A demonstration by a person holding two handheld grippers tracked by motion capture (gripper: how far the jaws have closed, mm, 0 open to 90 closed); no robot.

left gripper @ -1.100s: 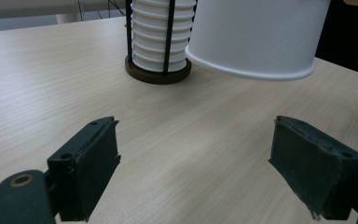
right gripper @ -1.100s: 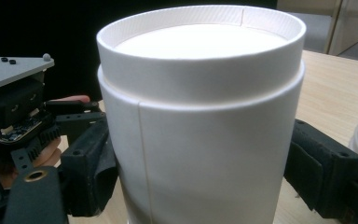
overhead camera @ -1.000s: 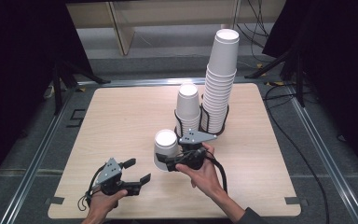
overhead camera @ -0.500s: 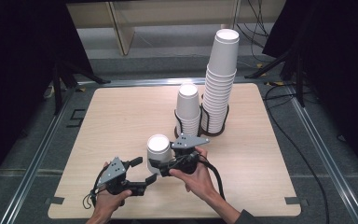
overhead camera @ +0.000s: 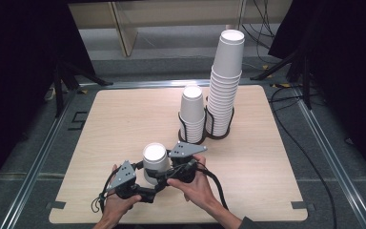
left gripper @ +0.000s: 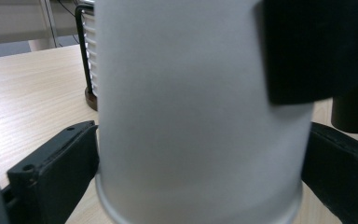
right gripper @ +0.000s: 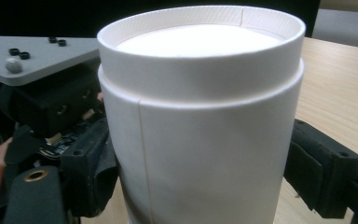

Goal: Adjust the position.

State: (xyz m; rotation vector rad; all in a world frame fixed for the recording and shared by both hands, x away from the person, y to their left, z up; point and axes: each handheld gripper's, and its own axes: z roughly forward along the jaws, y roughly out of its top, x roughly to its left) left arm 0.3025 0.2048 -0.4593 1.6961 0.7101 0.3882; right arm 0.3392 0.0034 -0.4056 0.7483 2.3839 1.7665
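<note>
Right tongs hold the upside-down paper cup, jaws on either side of its wall about mid-height. Left tongs have just been opening: jaws now stand wide, straddling the same cup low near its rim. In the left gripper view the cup sits between the jaws, and whether the pads press on it yet can't be told. Looks like a hand-over or a two-handed separation of nested cups.

Cup sits at the near edge of the surface, between both hands, base up. Behind it, well apart: short cup stack and tall cup stack, each in a black wire holder, side by side.

Handling, judged: cup is very light, thin-walled, crushes easily under squeeze. Wall is smooth and tapered, so a light grip may slide toward the narrow end. Best hold is near the rolled rim or just under the base ring, where the paper is stiffest. Keep force low.
</note>
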